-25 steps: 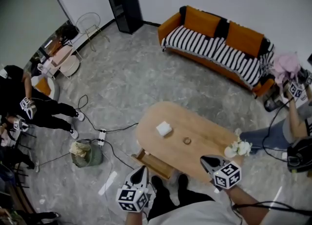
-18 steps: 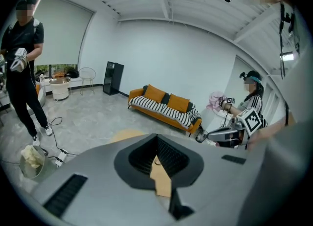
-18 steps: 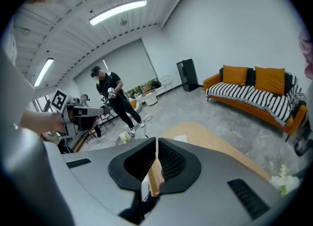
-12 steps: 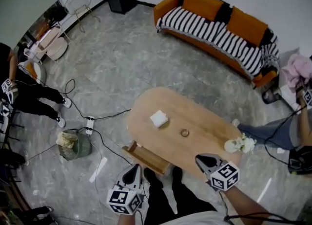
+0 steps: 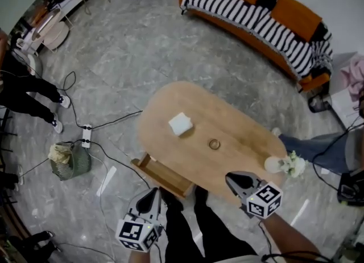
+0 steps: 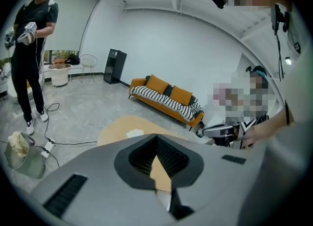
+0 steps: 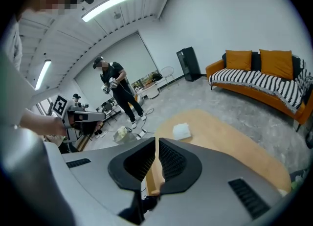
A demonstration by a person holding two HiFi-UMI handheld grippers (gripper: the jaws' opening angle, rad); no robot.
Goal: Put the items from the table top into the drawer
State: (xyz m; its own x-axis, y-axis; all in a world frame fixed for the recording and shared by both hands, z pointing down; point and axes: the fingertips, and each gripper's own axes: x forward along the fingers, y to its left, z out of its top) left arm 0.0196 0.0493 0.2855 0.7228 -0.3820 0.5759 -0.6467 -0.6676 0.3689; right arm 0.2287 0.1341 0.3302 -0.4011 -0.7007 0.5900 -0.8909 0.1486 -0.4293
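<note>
Head view — left gripper (image 5: 153, 194) and right gripper (image 5: 233, 178) fingers shut, empty — open right before reaching ring (image 5: 214, 144) ahead.

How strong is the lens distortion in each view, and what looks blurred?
Head view: wide-angle, the sofa bends near the edge, the table is sharp. Left gripper view: fisheye circle, dark corners, the left gripper near the lens is soft. Right gripper view: same fisheye, the ceiling light glares.
</note>
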